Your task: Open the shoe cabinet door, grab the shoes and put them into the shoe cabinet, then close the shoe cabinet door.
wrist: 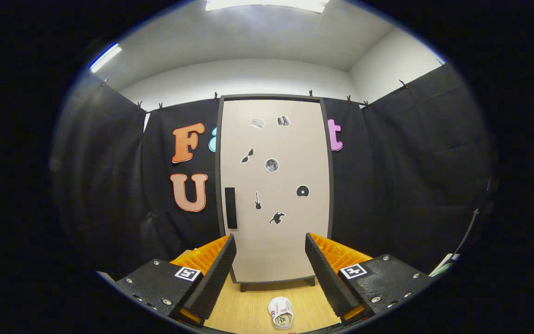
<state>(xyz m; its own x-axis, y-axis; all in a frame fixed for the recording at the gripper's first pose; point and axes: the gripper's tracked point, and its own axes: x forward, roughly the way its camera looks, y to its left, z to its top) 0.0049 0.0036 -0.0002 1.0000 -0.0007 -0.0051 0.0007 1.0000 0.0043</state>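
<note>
cloth wall (109, 185) hangs at the far left, clipped along its top edge, and we see it run behind everything ahead of us. moving right, we reach the cabinet (274, 195), upright against that cloth, its pale door (290, 241) closed flush in a dark frame. a dark handle (231, 208) sits low on the door's left side, and we count 7 small stickers (271, 165) scattered over the panel. the cabinet stands on short feet on a wooden floor (244, 311).

our gripper (270, 260) hovers facing the door, its 2 fingers spread wide with nothing between them but the lower door. the left finger (216, 273) lines up just below the handle; neither finger touches the cabinet.

1 white shoe (280, 312) lies on the floor in front of the cabinet, apart from it, below and between the fingers, slightly toward the right one (325, 273). further right, more cloth covers the side wall (410, 185), with white wall and a ceiling light (267, 4) above.
</note>
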